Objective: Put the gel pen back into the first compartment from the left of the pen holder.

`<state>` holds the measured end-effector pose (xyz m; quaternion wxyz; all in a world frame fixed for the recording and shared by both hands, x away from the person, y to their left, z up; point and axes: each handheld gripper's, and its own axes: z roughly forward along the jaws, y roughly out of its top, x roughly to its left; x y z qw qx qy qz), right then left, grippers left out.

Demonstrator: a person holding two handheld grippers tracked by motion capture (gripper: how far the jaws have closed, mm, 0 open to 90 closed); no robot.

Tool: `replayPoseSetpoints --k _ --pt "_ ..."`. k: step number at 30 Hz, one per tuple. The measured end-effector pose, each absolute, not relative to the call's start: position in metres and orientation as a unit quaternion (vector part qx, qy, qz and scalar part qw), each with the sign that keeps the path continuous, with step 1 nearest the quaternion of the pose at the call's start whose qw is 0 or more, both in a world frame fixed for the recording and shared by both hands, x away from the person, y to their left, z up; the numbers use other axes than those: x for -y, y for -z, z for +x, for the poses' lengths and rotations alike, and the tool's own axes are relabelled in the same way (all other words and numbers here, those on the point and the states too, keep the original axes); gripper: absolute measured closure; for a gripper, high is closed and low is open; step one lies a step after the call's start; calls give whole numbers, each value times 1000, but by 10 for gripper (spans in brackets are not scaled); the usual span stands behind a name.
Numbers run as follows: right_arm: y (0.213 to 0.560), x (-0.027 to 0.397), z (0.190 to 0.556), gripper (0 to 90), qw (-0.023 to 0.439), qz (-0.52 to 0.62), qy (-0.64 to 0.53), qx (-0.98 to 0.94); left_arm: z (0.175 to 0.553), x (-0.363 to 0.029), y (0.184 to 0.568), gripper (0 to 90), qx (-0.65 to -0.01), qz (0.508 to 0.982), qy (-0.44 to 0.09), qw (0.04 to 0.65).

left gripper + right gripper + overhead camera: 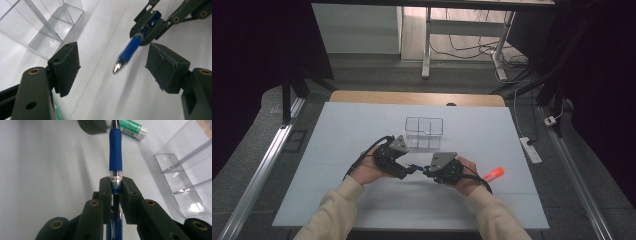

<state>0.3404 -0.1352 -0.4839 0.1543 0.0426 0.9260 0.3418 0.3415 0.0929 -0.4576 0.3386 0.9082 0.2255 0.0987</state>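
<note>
The right gripper [116, 185] pinches the blue pen [115, 152] above the table's near middle; the left gripper [112, 67] is spread around its tip. A thin hold: the pen can swing or slip before reaching the clear organizer [424, 132].

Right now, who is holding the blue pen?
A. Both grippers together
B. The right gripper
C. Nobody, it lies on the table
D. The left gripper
B: in the right gripper view the right gripper has its jaws pressed on the blue pen, while in the left gripper view the left gripper stands wide open, its pads clear of the pen's tip.
</note>
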Motion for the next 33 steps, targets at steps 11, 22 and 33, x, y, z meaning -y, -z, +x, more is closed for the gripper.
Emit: replayPoseSetpoints --k 11,22,33 --pt "477 147 347 785 149 89 -379 -909 338 -110 466 232 -267 886 -112 361" --pt "471 158 351 784 152 124 -421 -885 333 -126 471 232 -294 873 -139 364" --pt "469 162 352 783 156 141 -440 -873 321 -146 474 235 -312 863 -160 364"
